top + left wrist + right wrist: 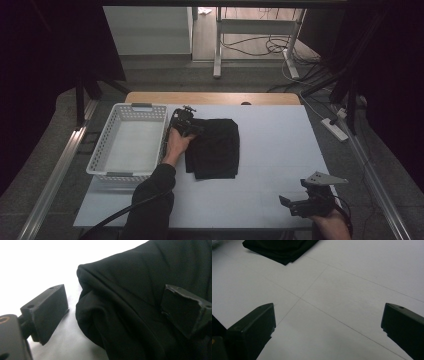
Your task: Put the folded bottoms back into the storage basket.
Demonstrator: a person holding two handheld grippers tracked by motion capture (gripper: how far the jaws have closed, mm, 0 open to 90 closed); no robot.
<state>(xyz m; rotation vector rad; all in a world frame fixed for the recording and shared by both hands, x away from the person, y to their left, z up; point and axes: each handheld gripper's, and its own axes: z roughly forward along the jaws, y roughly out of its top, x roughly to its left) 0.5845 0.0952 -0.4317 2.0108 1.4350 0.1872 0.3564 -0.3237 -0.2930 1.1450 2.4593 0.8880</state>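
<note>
A white table point(280, 150) lies under me, dim floor and cables beyond. My left claw point(186, 125) sits at the far left corner of the folded black cloth point(215, 148), jaws apart astride its edge. A white basket point(131, 142) stands just left. My right claw point(295, 205) hovers gaping, well apart.

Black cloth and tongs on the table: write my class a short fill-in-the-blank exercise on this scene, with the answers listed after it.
1. The folded black cloth lies directly to the right of the white ____.
2. The left tongs are at the cloth's far-left corner with their jaws ____.
3. The right tongs are open above the bare ____ tabletop, apart from the cloth.

Missing words: basket; open; white
</note>
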